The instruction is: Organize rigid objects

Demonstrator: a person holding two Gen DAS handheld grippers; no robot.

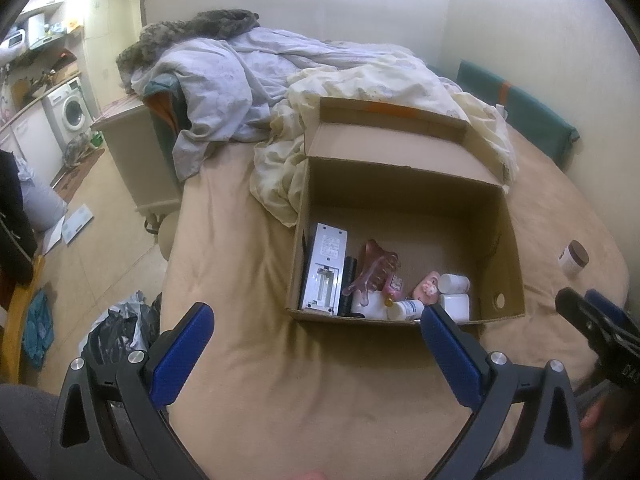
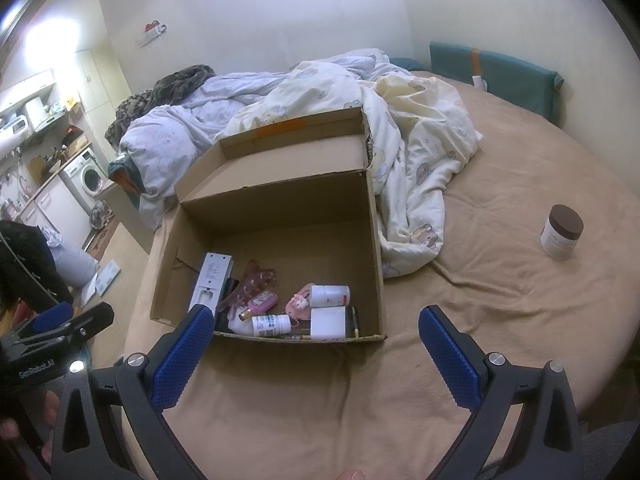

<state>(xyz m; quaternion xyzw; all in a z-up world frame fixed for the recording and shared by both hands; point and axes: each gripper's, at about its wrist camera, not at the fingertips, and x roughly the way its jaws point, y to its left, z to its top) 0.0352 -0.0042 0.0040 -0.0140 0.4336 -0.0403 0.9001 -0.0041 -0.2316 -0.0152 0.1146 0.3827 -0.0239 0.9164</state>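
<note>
Tan bed (image 2: pixel 500 280), rumpled duvet (image 2: pixel 400 120), washing machine (image 1: pixel 74 112)

Cardboard box (image 2: pixel 280 216): matt brown corrugated paper. Bed sheet (image 2: pixel 500 300): tan matt cloth, soft-looking. Jar (image 2: pixel 561 232) near bed's right edge: smooth plastic. Hand-held gripper pads (image 2: pixel 182 360): blue textured rubber-like.

Both cameras sit low behind their own blue fingers, looking forward and down across the tan bed toward the far wall. The left gripper's (image 1: pixel 318 334) view has the open cardboard box (image 1: pixel 508 248) just ahead, slightly to its right. The right gripper's (image 2: pixel 316 336) view has the same box (image 2: pixel 376 248) ahead and slightly left. Both share the box, the rumpled bedding, the brown-lidded jar (image 2: pixel 562 232), and each other's gripper at the frame edge.
</note>
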